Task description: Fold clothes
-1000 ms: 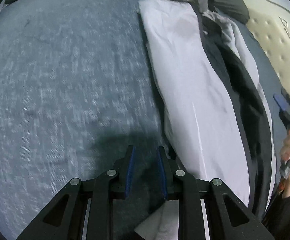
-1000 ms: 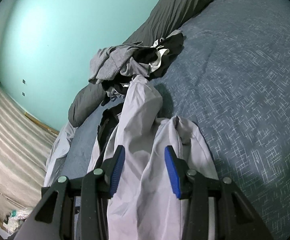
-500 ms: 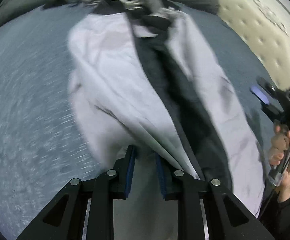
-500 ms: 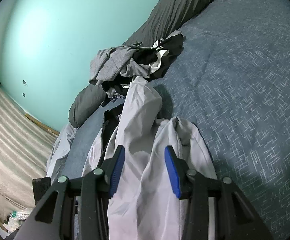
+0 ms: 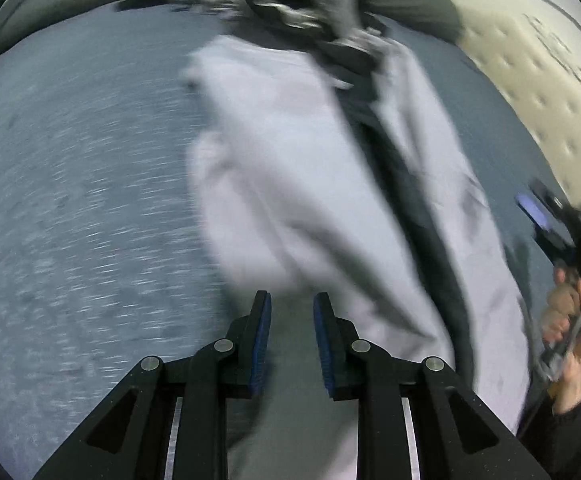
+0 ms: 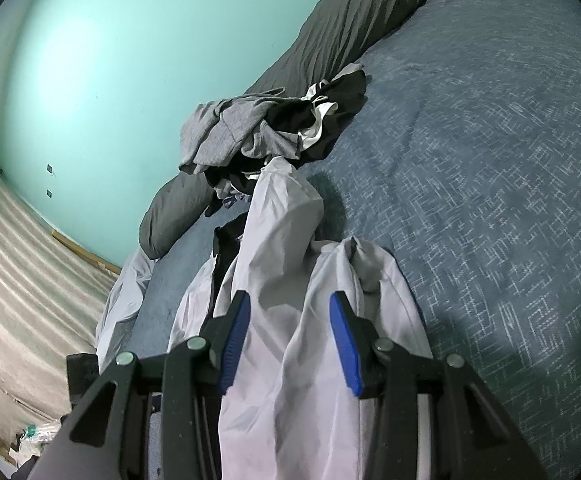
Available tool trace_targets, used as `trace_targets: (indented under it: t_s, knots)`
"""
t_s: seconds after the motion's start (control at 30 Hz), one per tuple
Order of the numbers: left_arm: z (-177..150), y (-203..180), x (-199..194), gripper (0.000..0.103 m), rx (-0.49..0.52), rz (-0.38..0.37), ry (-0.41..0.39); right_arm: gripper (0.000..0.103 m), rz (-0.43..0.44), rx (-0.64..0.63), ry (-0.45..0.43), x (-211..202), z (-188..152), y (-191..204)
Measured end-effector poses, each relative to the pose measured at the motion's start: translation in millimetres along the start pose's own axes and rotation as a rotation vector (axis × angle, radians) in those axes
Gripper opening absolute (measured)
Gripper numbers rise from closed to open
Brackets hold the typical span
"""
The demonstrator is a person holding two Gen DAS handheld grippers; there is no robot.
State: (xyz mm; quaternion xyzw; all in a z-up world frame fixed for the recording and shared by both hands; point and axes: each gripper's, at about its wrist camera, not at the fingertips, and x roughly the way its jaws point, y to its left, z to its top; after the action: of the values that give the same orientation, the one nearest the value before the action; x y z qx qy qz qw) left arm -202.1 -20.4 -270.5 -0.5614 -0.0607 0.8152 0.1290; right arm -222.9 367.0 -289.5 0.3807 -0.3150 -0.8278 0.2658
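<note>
Left wrist view: heavy motion blur is seen; only broad shapes can be told.
Bed surface: a blue-grey bedspread (image 6: 490, 168) with a fine pale woven fleck is spread over the whole bed, bare to the right of the clothes in the right wrist view.
Pillow: a long dark grey pillow (image 6: 346, 28) is laid along the far edge of the bed, against the wall.
Wall: a plain turquoise wall (image 6: 90, 60) is seen at far left, with two small dark marks low down.
Headboard: a cream tufted headboard (image 5: 538, 80) is shown at far right in the left wrist view.
Floor side: a pale striped surface (image 6: 22, 264) is seen beyond the left edge of the bed; what it is cannot be told.
Clothes pile: a heap of grey, black and white garments (image 6: 266, 128) is piled just in front of the pillow.
Task garment: a pale lilac-grey garment (image 6: 286, 240) with a dark inner strip is stretched from the pile towards both cameras, lying on the bedspread.
Left gripper (image 5: 291, 312): the fingers are set narrowly apart, with the garment's near end gathered between them and held.
Right gripper (image 6: 289, 320): the fingers are set moderately apart, with bunched cloth filling the gap and held.
Hand (image 5: 570, 320): a hand in a dark sleeve is seen at the right edge, closed round the right gripper's handle.
</note>
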Motion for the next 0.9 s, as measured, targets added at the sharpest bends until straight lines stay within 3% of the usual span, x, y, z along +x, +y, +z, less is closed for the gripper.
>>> trace_targets:
  t_s: [0.1, 0.37, 0.43, 0.5, 0.57, 0.77, 0.9]
  knots:
    - [-6, 22, 10, 0.024, -0.072, -0.021, 0.020, 0.042, -0.001, -0.010, 0.006, 2, -2, 3]
    - [-4, 27, 37, 0.024, -0.092, -0.023, 0.024, 0.042, -0.009, -0.008, 0.013, 5, -3, 1]
    - [-3, 22, 40, 0.018, -0.091, -0.027, 0.021, 0.042, -0.011, -0.006, 0.014, 6, -3, -1]
    - [1, 16, 42, 0.006, -0.091, -0.029, 0.014, 0.042, -0.012, -0.005, 0.014, 6, -3, -1]
    - [4, 11, 40, 0.004, -0.087, -0.036, 0.002, 0.042, -0.012, -0.005, 0.013, 6, -2, -1]
    - [7, 12, -5, 0.002, -0.049, -0.014, -0.078, 0.042, -0.011, -0.006, 0.011, 5, -3, 0]
    - [27, 47, -51, 0.002, -0.089, 0.052, -0.159, 0.042, -0.010, -0.006, 0.012, 5, -3, 0]
